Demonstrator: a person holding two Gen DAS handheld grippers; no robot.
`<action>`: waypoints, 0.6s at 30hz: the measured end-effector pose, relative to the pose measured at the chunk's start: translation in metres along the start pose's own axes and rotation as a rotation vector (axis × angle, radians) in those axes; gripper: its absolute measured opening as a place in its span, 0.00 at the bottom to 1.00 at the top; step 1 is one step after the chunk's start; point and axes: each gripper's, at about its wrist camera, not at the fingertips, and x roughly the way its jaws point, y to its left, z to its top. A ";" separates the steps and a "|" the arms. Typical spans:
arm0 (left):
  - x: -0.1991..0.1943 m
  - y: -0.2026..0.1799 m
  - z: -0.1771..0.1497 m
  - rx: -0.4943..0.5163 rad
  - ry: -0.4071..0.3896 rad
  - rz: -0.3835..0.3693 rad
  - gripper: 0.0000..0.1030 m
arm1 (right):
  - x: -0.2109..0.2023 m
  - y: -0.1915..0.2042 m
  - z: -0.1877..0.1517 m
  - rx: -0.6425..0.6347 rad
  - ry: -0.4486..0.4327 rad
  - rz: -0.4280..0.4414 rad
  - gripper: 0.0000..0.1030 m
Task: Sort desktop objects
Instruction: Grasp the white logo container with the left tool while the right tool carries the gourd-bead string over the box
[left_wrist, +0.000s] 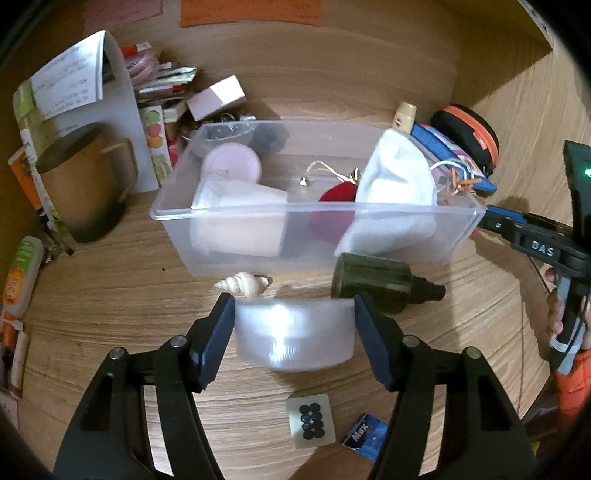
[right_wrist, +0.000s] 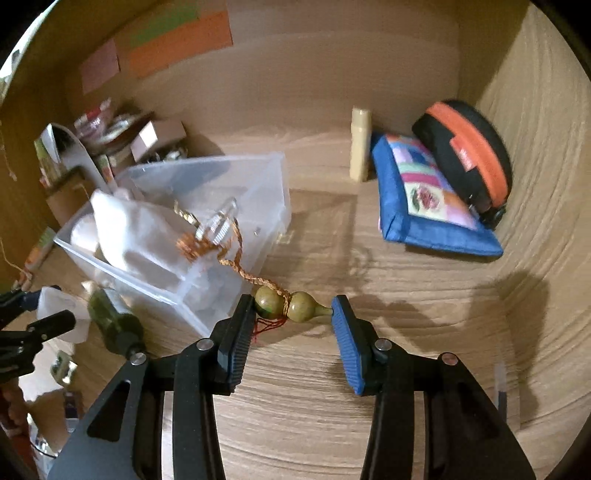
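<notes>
Glossy gourd charm pinched in right jaws; translucent round tub in left jaws.

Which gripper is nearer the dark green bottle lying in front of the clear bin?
Left. The left gripper, closed on a translucent tub, sits right beside the green bottle. The right gripper, holding a gourd charm, is farther off.
</notes>
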 end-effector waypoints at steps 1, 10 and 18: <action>-0.002 0.000 0.000 -0.001 -0.006 0.002 0.63 | -0.004 0.002 0.002 -0.001 -0.012 0.005 0.38; -0.018 0.006 0.009 -0.014 -0.047 0.011 0.63 | -0.025 0.021 0.020 0.012 -0.098 0.014 0.38; -0.036 0.012 0.018 -0.018 -0.099 0.014 0.63 | -0.045 0.036 0.033 0.010 -0.163 0.039 0.38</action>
